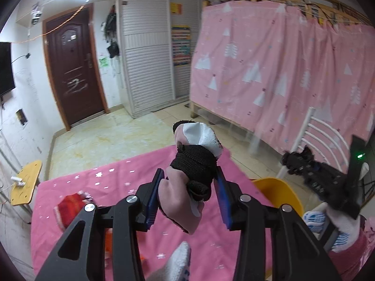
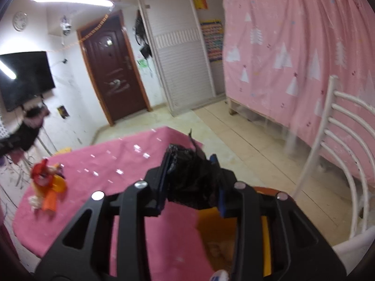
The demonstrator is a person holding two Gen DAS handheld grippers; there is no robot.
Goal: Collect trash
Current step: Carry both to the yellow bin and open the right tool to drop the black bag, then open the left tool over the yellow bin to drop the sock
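My left gripper point(image 1: 189, 171) is shut on a bundle of pink, white and black cloth point(image 1: 194, 154) that sticks up past the fingertips, above the pink-covered table point(image 1: 112, 187). My right gripper point(image 2: 190, 157) is shut on a crumpled black mesh wad point(image 2: 192, 178); both pads touch it. It hangs over the table's edge and a yellow bin point(image 2: 211, 224) below. The left wrist view also shows the right gripper point(image 1: 295, 161) at the right with the black wad, above the yellow bin point(image 1: 276, 187). A heap of red and orange scraps point(image 2: 46, 182) lies on the table's far left, also red scraps point(image 1: 70, 208).
A white metal chair point(image 2: 339, 140) stands right of the bin, in front of a pink curtain point(image 2: 293, 58) over a wooden bed frame. A gloved hand point(image 1: 339, 236) holds the right gripper. Tiled floor point(image 2: 234, 128) runs to a brown door point(image 2: 112, 70). A small yellow stool point(image 1: 25, 182) stands at the left.
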